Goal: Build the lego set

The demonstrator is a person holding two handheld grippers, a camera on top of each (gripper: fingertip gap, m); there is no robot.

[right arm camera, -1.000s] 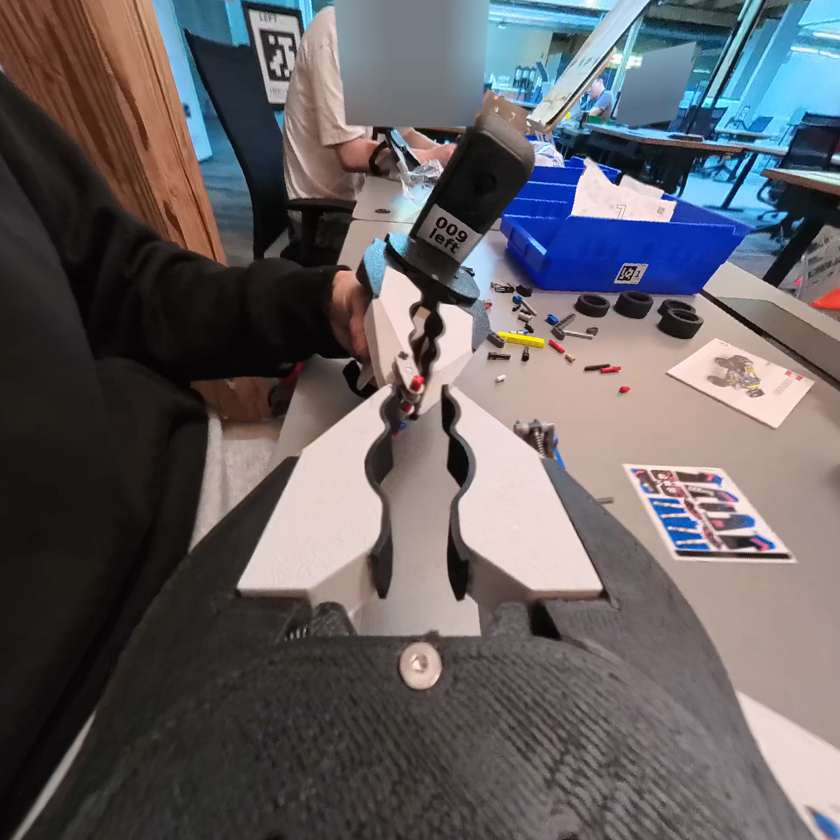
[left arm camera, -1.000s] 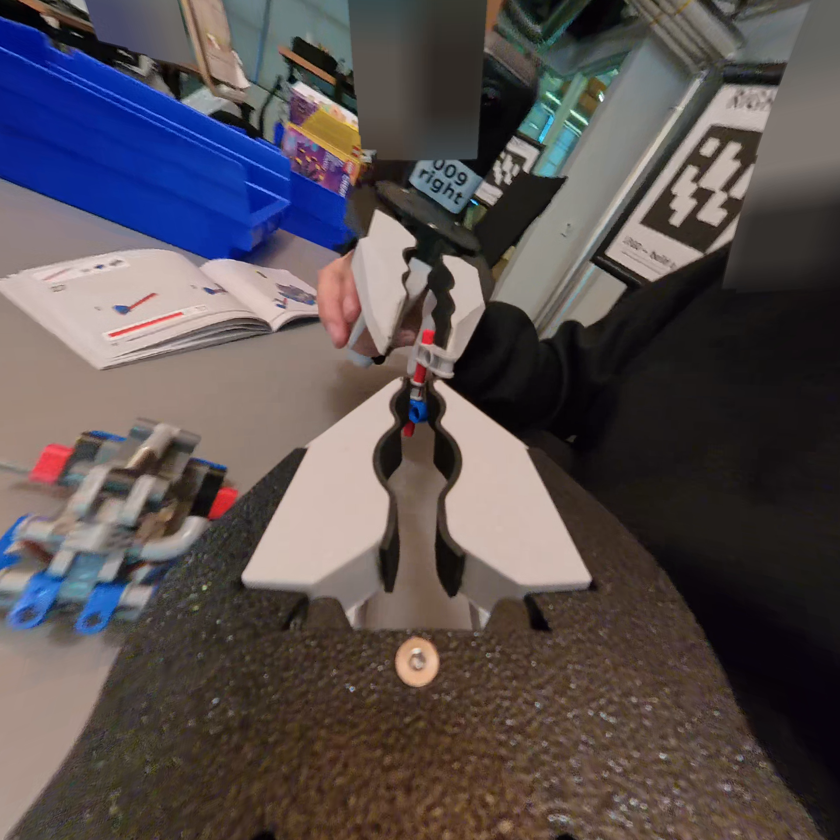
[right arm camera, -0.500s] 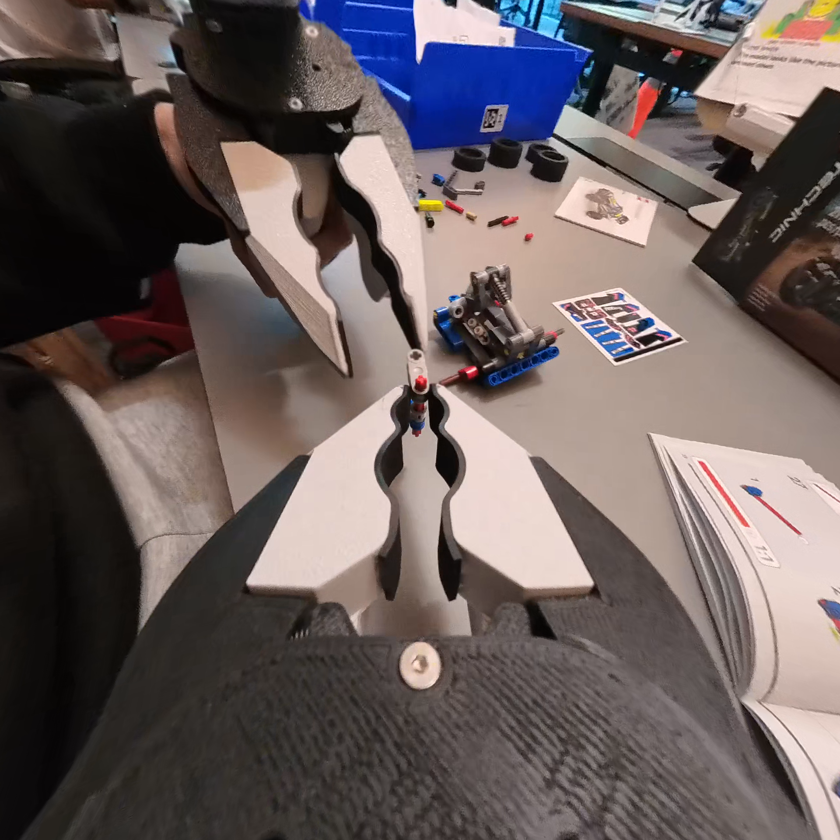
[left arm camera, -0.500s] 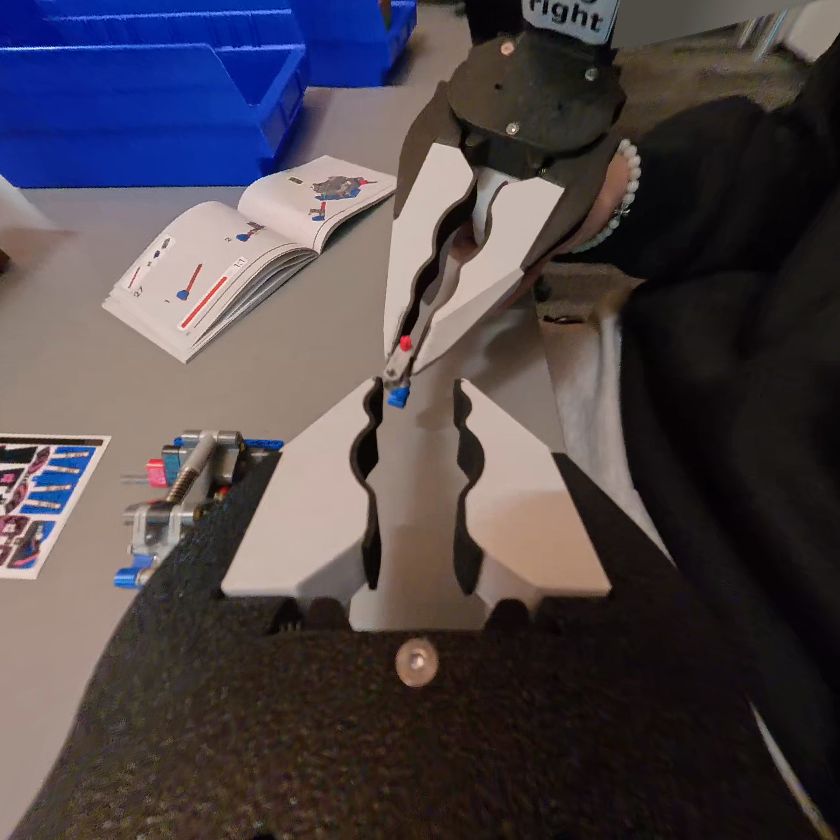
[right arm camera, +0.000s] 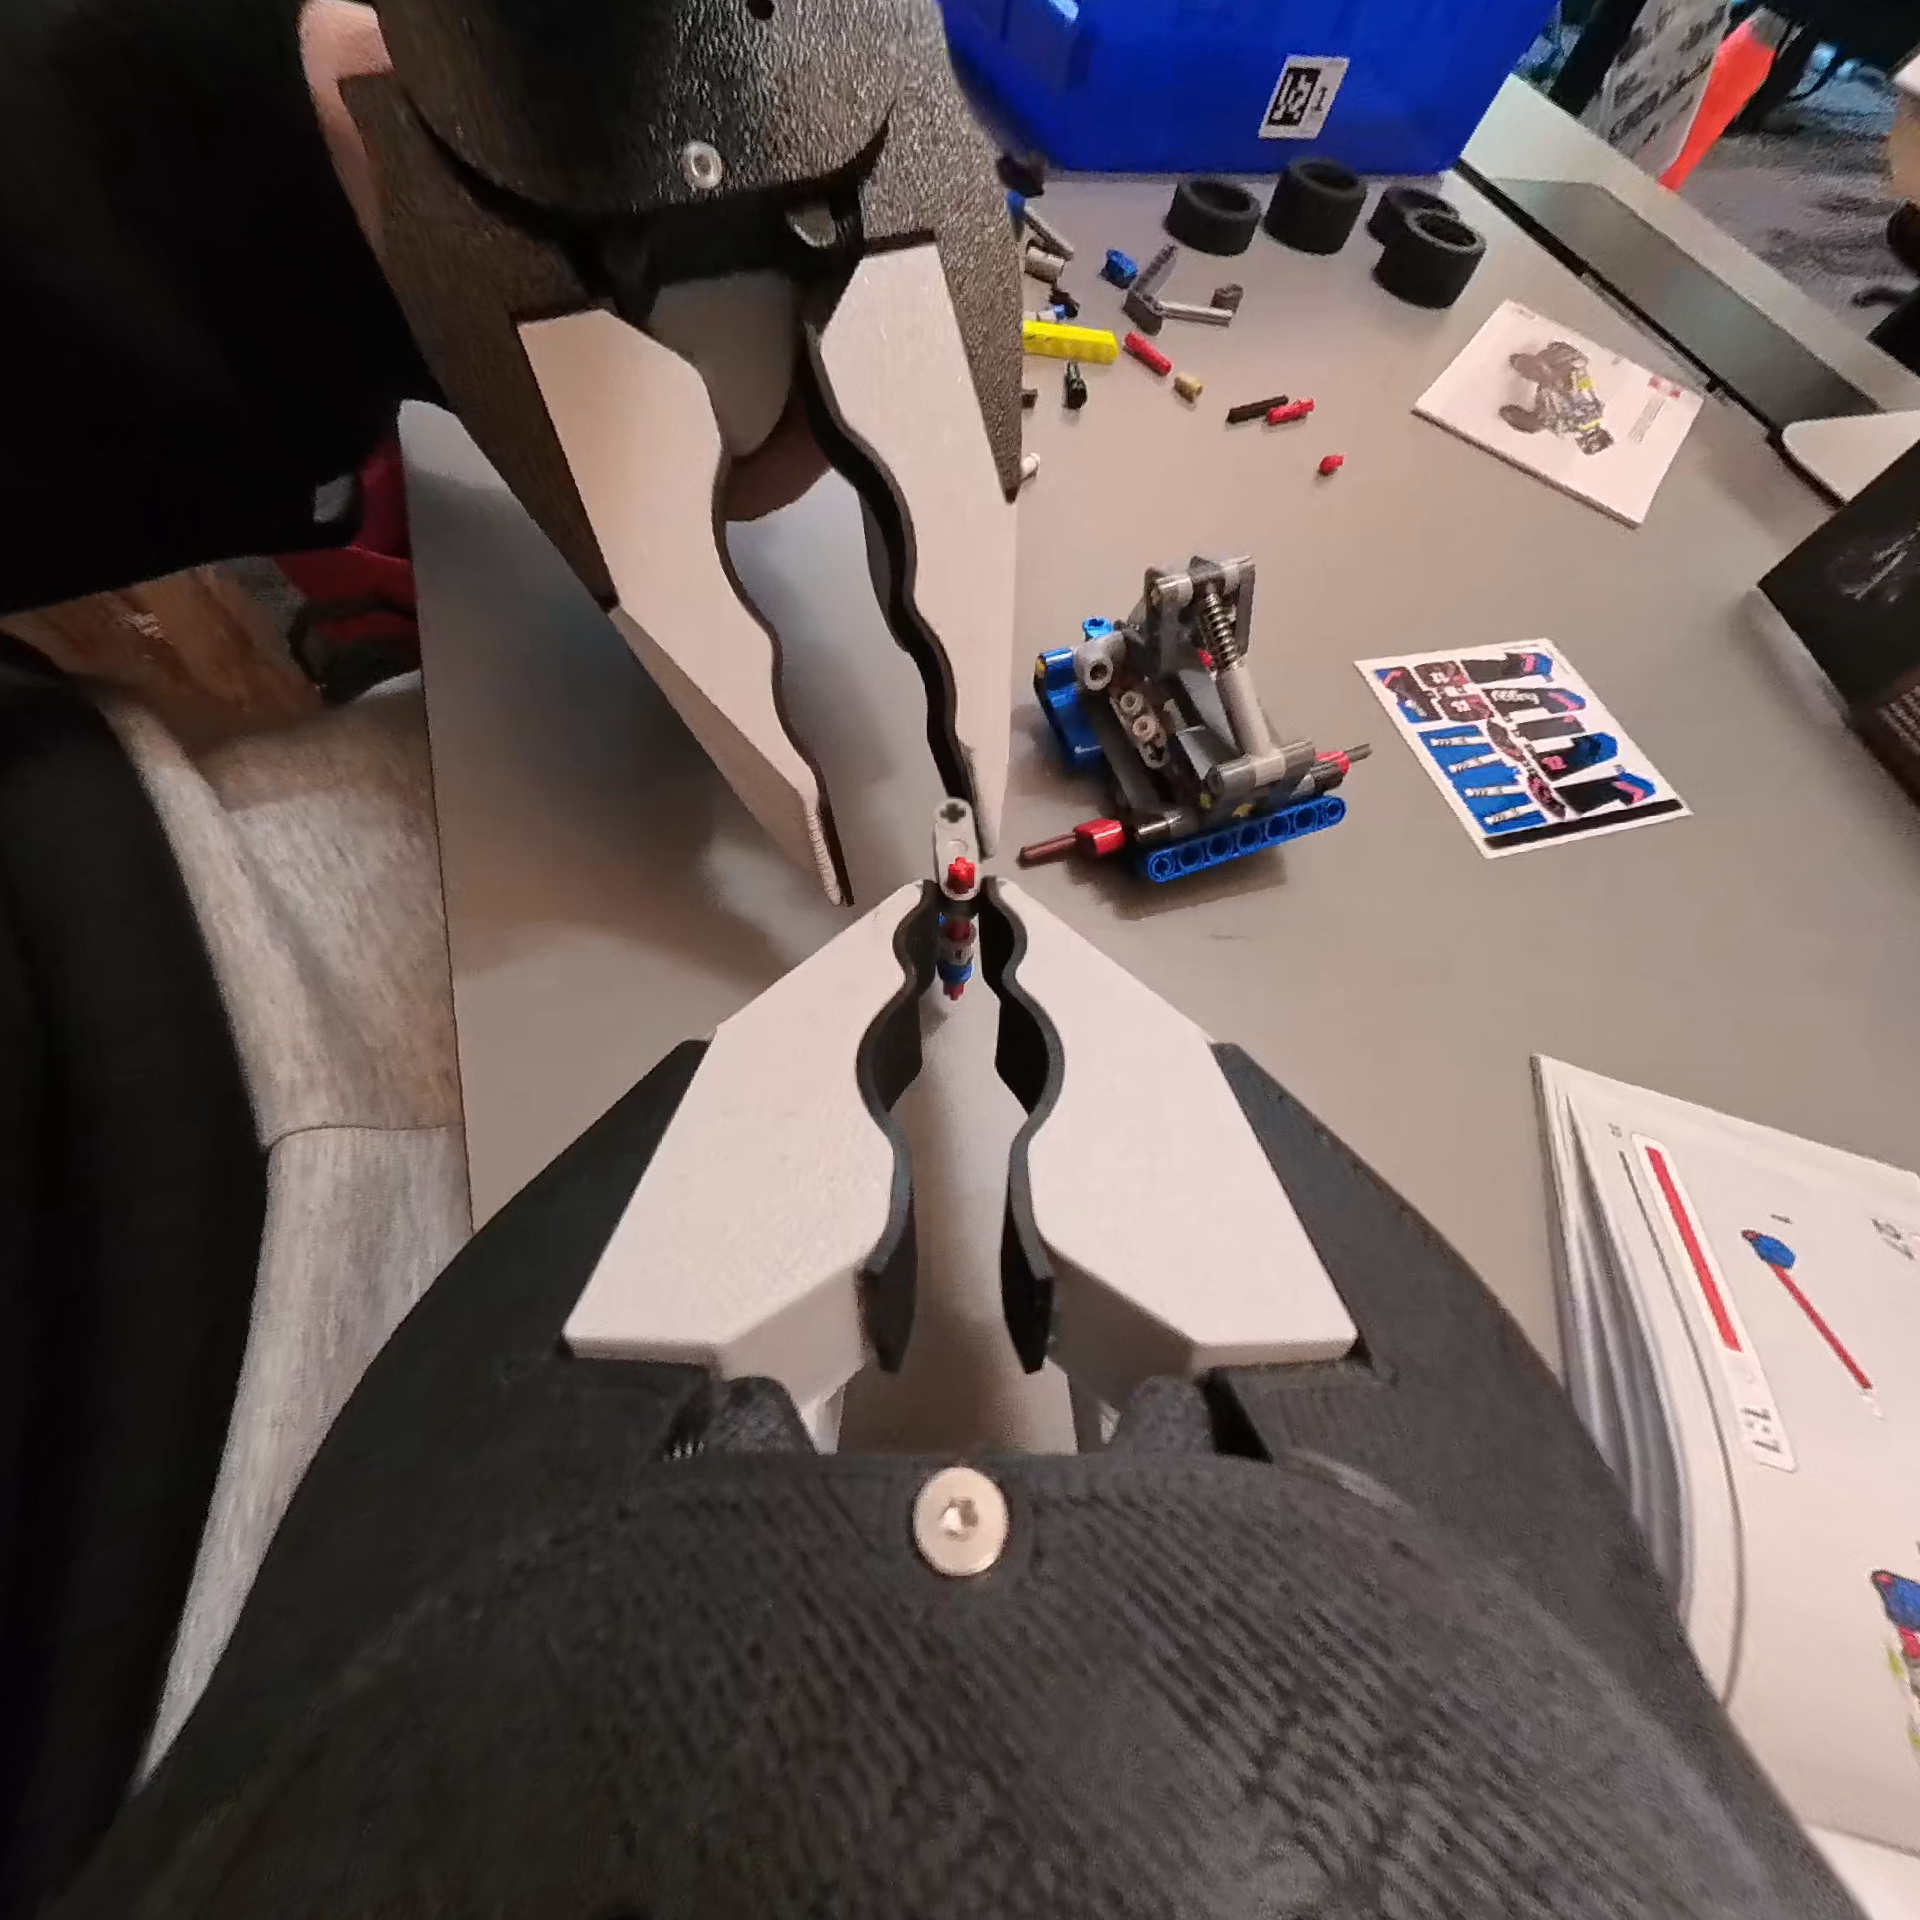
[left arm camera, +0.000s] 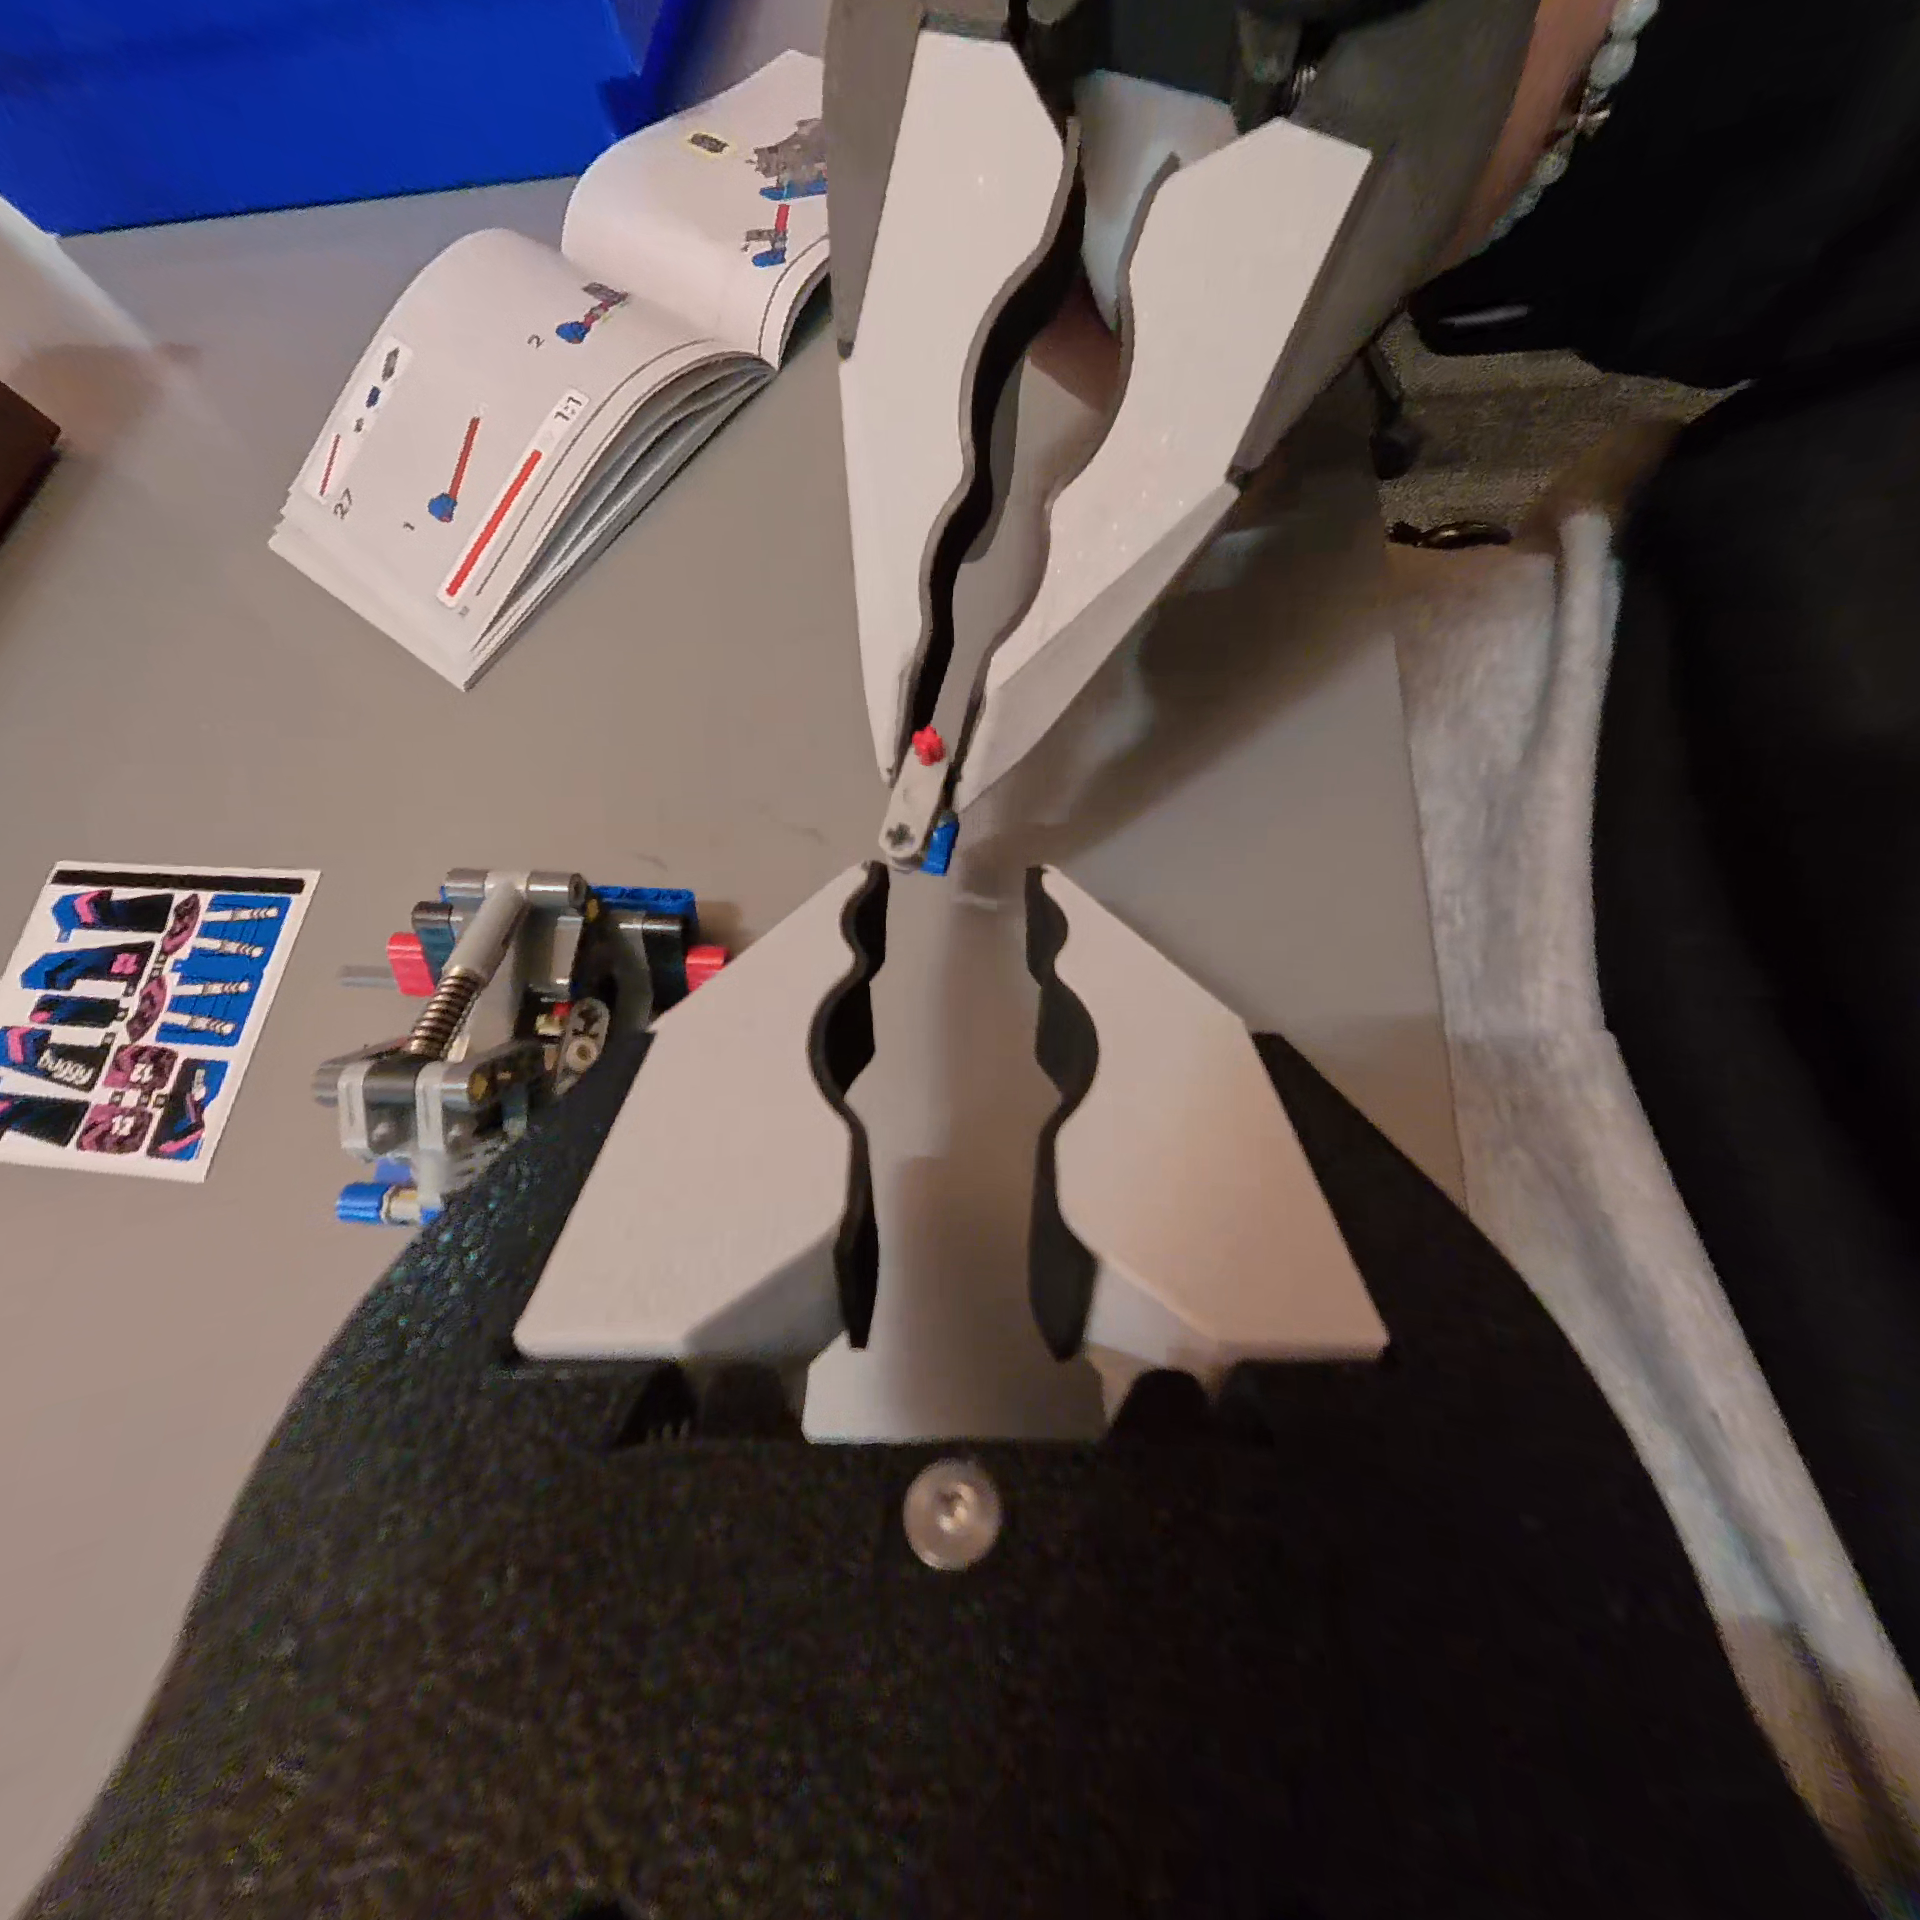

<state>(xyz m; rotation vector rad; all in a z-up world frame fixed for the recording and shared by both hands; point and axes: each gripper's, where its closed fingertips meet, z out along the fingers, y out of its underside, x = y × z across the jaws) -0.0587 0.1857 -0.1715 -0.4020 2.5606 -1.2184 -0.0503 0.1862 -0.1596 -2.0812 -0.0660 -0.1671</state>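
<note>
Over the grey worktop: we held both tools above it, tip to tip.
Blue bin: it stood at the far edge in the right wrist view; we could not see its contents.
Right tool: we had it pinched narrow on a small lego piece, a red axle with a blue bush and a grey connector at its outer end.
Left tool: we held it wide apart, gripping nothing, one fingertip just beside the grey connector.
Pose: our right tool came down from above in the left wrist view; our left tool did likewise in the right wrist view.
Part-built lego model: it sat on the worktop near the tool tips, grey and blue with a spring.
Sticker sheet: it lay flat just beside the model.
Open instruction booklet: it lay beyond the model.
Right wrist view only: we saw black tyres, scattered loose pieces and a small leaflet.
</note>
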